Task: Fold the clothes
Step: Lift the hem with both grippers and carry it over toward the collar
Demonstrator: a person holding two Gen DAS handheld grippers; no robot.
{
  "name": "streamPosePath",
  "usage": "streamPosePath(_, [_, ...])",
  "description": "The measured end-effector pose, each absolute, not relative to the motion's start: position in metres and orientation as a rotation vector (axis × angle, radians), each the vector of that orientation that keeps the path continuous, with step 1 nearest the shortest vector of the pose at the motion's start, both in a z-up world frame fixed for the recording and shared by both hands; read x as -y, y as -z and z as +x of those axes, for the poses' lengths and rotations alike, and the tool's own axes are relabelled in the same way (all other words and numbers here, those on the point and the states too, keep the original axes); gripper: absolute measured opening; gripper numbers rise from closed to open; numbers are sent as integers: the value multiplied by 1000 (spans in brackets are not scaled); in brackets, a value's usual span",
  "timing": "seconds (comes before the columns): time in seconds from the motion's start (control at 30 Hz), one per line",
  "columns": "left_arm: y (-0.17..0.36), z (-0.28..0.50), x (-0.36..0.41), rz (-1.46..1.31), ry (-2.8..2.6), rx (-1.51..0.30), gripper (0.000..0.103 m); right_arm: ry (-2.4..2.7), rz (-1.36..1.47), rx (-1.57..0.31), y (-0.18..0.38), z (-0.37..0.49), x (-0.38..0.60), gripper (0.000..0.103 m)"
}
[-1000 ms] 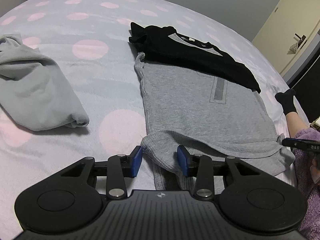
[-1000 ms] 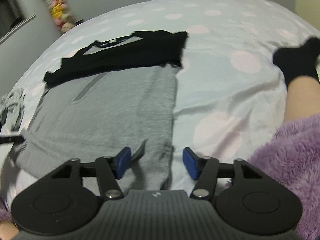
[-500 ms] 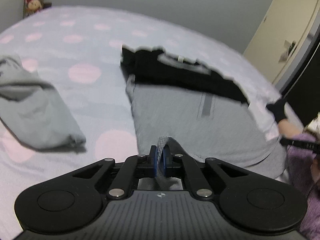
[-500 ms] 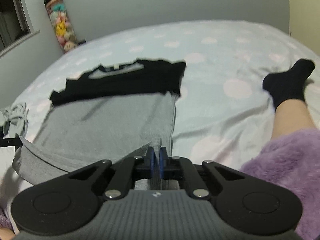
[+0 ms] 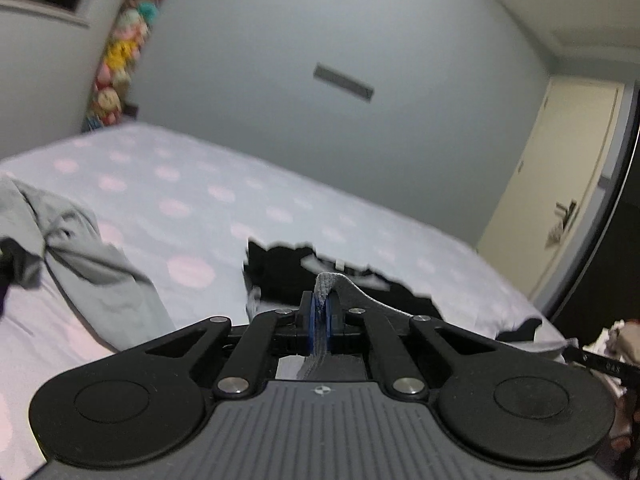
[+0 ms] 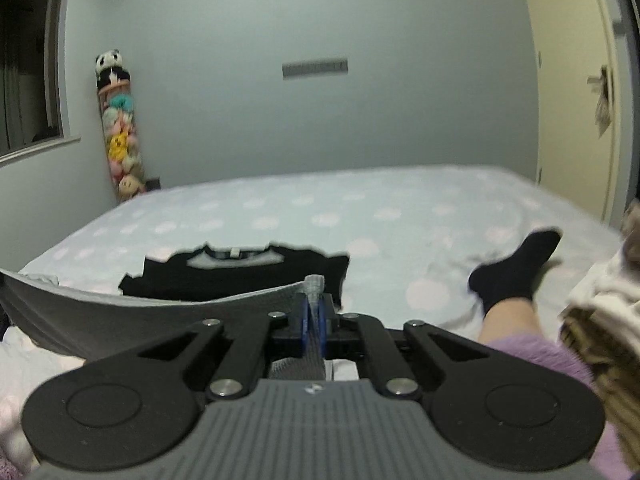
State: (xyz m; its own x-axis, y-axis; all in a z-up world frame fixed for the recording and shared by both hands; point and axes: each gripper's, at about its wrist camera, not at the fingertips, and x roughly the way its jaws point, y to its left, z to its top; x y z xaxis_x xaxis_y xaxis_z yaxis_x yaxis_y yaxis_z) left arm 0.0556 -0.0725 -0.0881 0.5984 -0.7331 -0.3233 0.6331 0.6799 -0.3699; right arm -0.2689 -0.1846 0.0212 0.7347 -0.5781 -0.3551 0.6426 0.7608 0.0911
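Note:
A grey shirt with black shoulders and sleeves (image 6: 248, 274) lies on the polka-dot bed (image 6: 360, 208). My left gripper (image 5: 320, 310) is shut on one bottom corner of the shirt's grey hem (image 5: 360, 294) and holds it lifted. My right gripper (image 6: 314, 314) is shut on the other hem corner, and the raised hem (image 6: 120, 312) stretches off to the left above the bed. The black top part (image 5: 280, 268) still lies flat beyond both grippers.
A crumpled light grey garment (image 5: 80, 248) lies on the bed at the left. A person's leg in a black sock (image 6: 516, 272) rests on the bed at the right, with a purple fleece (image 6: 532, 352). A stack of plush toys (image 6: 118, 128) stands in the corner. A cream door (image 6: 576, 92) is at the right.
Both grippers closed on the shirt's bottom hem corners and then rose, lifting the hem off the bed. Both cameras have tilted up toward the far wall.

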Motion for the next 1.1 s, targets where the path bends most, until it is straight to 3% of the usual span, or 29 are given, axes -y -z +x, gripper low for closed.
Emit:
streamPosePath(0.63, [22, -6, 28, -287, 799, -173, 2, 755, 68, -67, -89, -330, 119, 5])
streamPosePath(1.1, [20, -11, 29, -224, 784, -159, 2, 742, 24, -89, -93, -341, 111, 5])
